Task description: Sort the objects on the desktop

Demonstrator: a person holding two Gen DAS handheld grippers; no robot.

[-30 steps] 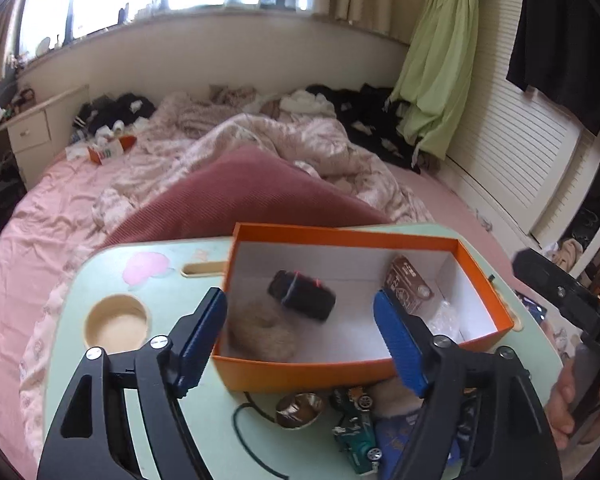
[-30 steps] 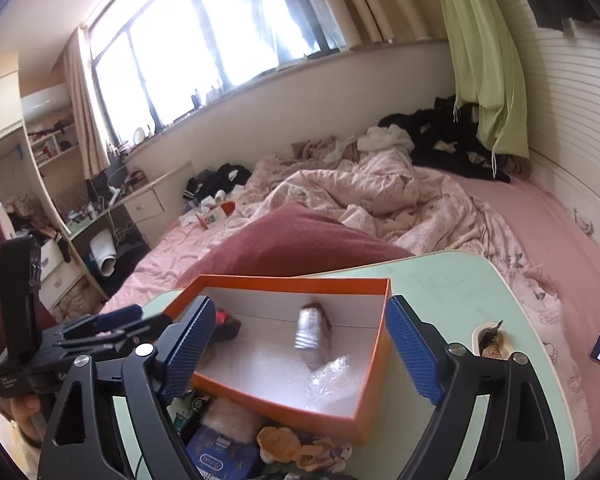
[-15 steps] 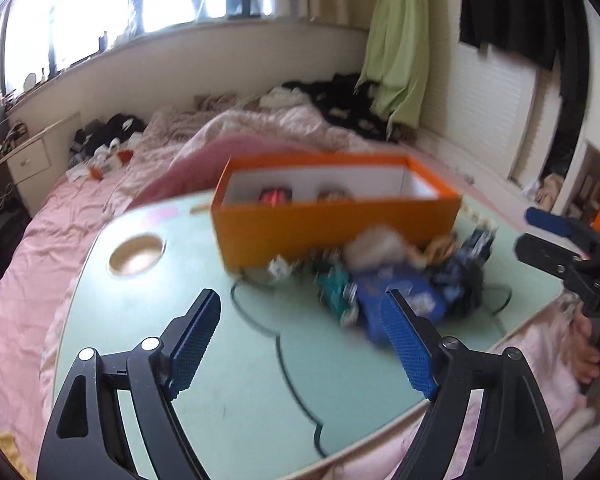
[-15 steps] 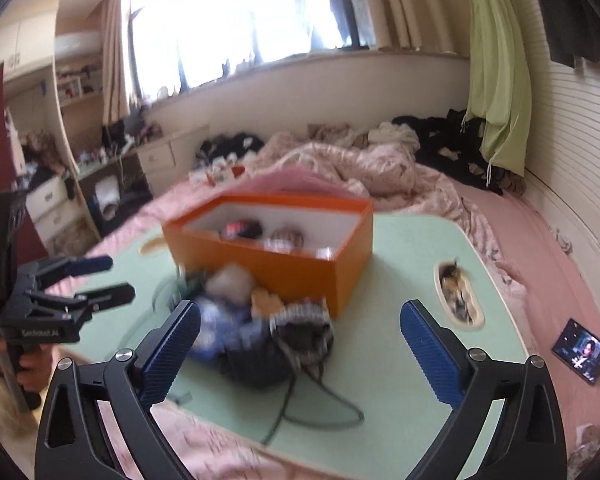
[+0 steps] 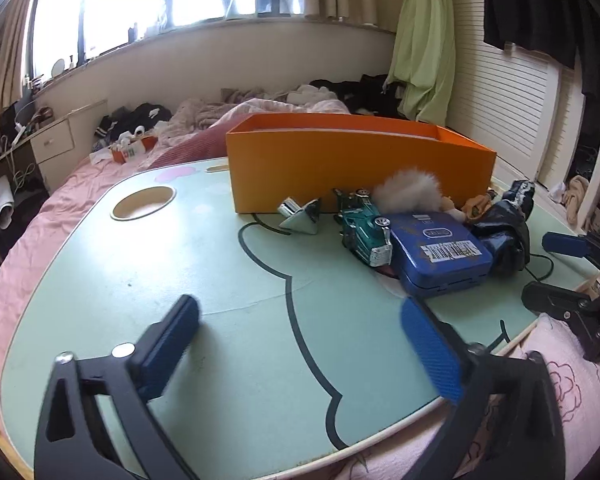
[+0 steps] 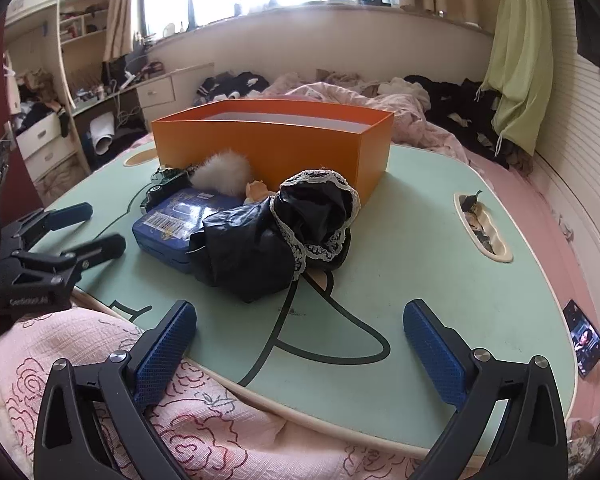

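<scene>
Left gripper: fingers opening wide, nothing between them, over bare green surface.
Right gripper: fingers spread wide, empty, at the near edge.
Pile: blue tin, green toy car, black lacy cloth, white fluff ball, all close together.
Orange box: just behind the pile; inside hidden.

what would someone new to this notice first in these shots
The orange box stands out first, at the far side of the pale green lap table. Against its near wall lies a clutter: a blue tin, a green toy car, a white fluffy pompom and a black lace-trimmed garment. Both tongs hang empty near the table's front edge.
</scene>
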